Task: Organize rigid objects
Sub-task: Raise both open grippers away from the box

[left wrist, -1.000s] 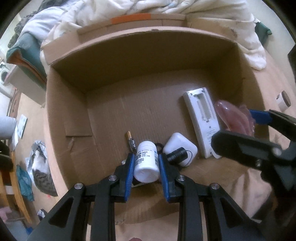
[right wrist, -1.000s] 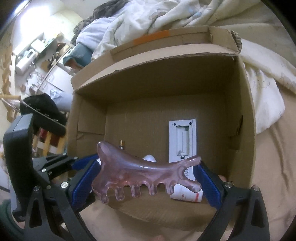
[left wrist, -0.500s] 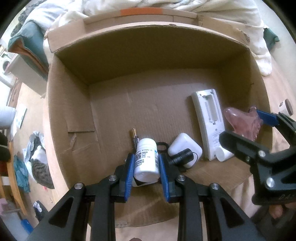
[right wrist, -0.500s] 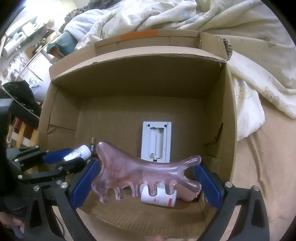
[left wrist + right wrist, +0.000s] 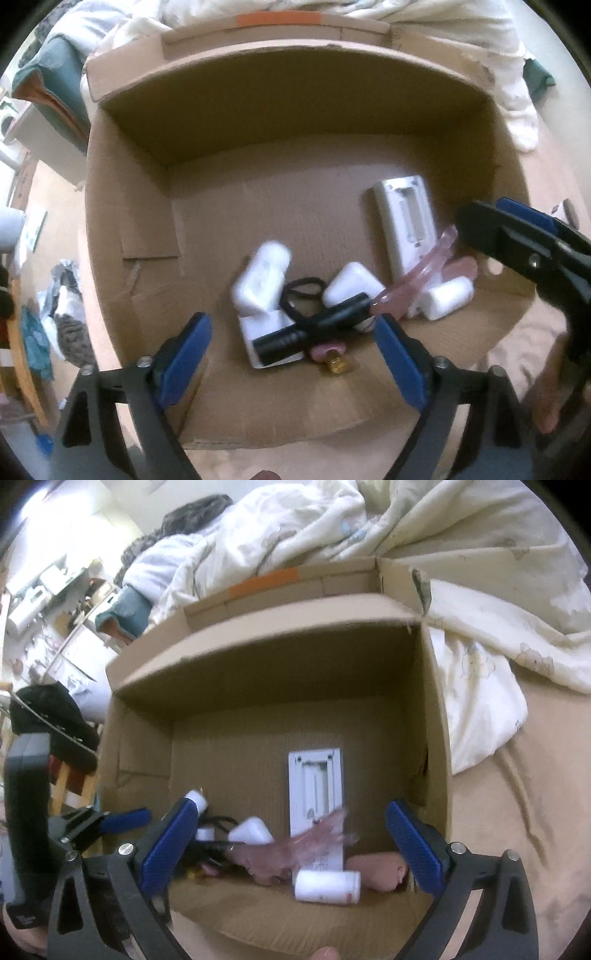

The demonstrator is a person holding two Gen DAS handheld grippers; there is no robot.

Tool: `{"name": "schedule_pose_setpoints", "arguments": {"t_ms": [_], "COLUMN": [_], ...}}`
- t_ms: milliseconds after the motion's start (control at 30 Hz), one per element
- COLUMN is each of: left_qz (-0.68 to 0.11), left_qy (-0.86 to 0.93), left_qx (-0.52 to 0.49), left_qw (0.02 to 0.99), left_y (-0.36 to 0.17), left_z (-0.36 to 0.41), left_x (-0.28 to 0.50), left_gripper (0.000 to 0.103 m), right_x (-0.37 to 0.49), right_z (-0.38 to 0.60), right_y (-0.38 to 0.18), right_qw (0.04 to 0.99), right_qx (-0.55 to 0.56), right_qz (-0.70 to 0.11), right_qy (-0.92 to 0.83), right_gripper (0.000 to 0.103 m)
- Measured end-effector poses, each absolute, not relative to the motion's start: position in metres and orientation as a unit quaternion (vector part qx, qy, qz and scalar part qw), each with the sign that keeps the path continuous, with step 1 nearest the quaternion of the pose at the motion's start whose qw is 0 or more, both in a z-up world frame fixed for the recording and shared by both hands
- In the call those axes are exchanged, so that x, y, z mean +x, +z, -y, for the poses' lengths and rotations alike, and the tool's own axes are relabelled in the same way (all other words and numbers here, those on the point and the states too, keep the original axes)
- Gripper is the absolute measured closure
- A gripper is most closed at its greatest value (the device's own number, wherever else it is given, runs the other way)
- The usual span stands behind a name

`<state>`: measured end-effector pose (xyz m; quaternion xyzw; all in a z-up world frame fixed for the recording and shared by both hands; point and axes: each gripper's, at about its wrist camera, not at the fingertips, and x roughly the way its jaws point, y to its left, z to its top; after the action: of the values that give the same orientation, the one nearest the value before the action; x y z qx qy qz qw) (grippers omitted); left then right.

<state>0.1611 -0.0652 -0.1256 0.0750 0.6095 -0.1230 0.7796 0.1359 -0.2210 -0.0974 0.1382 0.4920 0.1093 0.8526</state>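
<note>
Left claw [image 5: 291,332]: fingers spread apart, empty, over the near edge of the cardboard box [image 5: 122,206]. Right claw [image 5: 291,834]: fingers apart, empty. White bottle [image 5: 260,282], blurred, on the box floor at 12 o'clock from the left claw. Pink comb [image 5: 291,853], blurred, lies across a second bottle [image 5: 327,886]. White remote [image 5: 316,786] at 12 o'clock beyond. Black flashlight [image 5: 314,328] beside a white charger [image 5: 349,284].

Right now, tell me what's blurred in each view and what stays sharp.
Left wrist view: the white bottle is smeared by motion, while the left tool looks crisp. Right wrist view: the pink comb is streaked, the cardboard box rim slightly soft, the right tool sharp.
</note>
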Motion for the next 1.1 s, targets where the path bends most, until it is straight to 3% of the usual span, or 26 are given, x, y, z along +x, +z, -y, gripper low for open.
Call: {"name": "schedule_pose_setpoints", "arguments": {"t_ms": [533,833,1100], "left_qz": [-0.598,-0.563,-0.549], "left_qy": [-0.116,-0.128,-0.123], "left_qx": [0.08,0.074,0.098], "left_qw": [0.789,0.813,0.821], "left_y": [-0.113,-0.086,-0.079], "left_z": [0.082,0.075,0.066], "left_x": [0.154,0.124,0.081], "left_gripper": [0.014,0.014,0.014], "right_x": [0.133,0.081,0.038], "right_z": [0.229,0.255,0.26], "right_y": [-0.086,-0.07,-0.093], "right_qw": [0.858,0.86,0.839], "right_qx": [0.147,0.182,0.175], "right_qz": [-0.482,-0.471,-0.515], "right_qy": [0.104,0.076,0.034], "right_gripper": [0.0,0.0,0.0]}}
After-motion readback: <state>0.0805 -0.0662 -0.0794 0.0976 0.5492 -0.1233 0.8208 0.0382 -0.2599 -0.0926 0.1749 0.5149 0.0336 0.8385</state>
